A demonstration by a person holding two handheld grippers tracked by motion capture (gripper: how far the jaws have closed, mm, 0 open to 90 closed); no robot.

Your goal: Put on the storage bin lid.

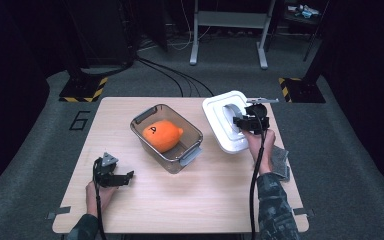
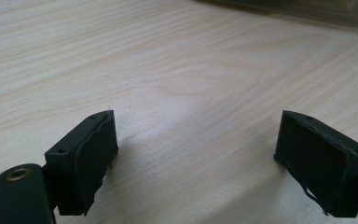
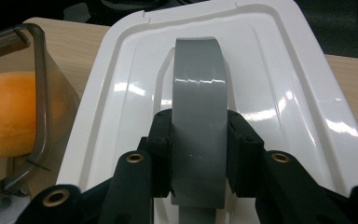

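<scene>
A white plastic lid [image 1: 219, 122] with a grey strap handle [image 1: 231, 111] is at the table's right rear. My right gripper [image 1: 247, 122] is shut on that handle. In the right gripper view the pads [image 3: 161, 144] press both sides of the grey handle [image 3: 198, 102], with the lid [image 3: 284, 93] behind it. Whether the lid touches the table I cannot tell. A clear bin [image 1: 145, 120] at mid-table holds an orange lemon-shaped object [image 1: 161, 134]. My left gripper [image 1: 122, 177] rests at the front left, jaws wide open and nothing between them [image 2: 196, 154].
A grey cloth [image 1: 280, 160] lies at the table's right edge beside the right forearm. The bin [image 3: 39, 70] stands just left of the lid. Bare wooden tabletop [image 1: 205, 200] lies between the two hands. Cables and a stand's legs are on the floor behind.
</scene>
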